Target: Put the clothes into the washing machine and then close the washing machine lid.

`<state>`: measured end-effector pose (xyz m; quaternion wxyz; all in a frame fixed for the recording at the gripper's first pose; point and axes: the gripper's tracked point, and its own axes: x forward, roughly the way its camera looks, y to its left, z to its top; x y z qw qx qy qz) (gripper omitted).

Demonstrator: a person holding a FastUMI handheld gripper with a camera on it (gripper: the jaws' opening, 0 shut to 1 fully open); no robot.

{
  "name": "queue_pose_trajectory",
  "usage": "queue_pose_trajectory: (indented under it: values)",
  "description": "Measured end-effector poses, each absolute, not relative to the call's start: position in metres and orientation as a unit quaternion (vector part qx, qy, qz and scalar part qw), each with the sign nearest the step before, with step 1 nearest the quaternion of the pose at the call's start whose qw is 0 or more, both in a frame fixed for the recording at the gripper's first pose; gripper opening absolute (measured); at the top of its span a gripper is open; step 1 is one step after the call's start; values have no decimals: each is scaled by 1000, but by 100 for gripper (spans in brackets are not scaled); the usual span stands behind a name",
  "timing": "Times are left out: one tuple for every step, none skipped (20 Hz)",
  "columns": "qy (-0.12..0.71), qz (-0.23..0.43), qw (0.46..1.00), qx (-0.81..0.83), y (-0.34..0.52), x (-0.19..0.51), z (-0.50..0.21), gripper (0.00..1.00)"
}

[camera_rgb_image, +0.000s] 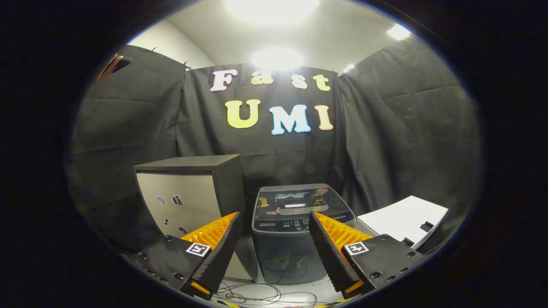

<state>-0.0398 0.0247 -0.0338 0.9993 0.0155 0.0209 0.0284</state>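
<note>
Gripper view. The gripper [274,239] is hanging in the air with its two fingers standing wide apart and holding nothing; the gap between them is framing the washing machine [299,233], which suggests the tool is being aimed squarely at it. The machine is standing on the floor beyond the fingertips, well short of the far cloth wall. Its lid [295,200] is lying flat and down over the tub, the glossy top reflecting the room, and the control strip [295,223] is facing the near side, so the machine is presenting its working face to whoever approaches.

To the left of the machine, just beside it, a tall cabinet [188,192] with a dark top is standing. To the right, a white box-like unit [404,218] is sitting near. Loose cables [257,295] are trailing over the floor on the near side, below the fingers.

No clothes are appearing outside the machine; whether any are lying inside cannot be told, since the lid is hiding the tub and its surface is mostly glare. The lid being down matches what the task wants at its close, yet it would equally fit a machine waiting to be opened and loaded.
</note>
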Motion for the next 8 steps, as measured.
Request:
queue_pose_trajectory:
  values:
    - [25, 32, 999, 15, 27, -40, -36, 98]
    - [30, 37, 999, 19, 30, -38, -41, 98]
    - [35, 41, 998, 22, 33, -37, -43, 98]
    - [37, 42, 998, 20, 32, -36, -44, 98]
    - [36, 42, 998, 19, 31, -36, -44, 98]
    - [35, 43, 998, 19, 31, -35, -42, 98]
    - [32, 42, 998, 18, 31, -35, -42, 98]
    - [31, 43, 998, 18, 31, -32, -40, 98]
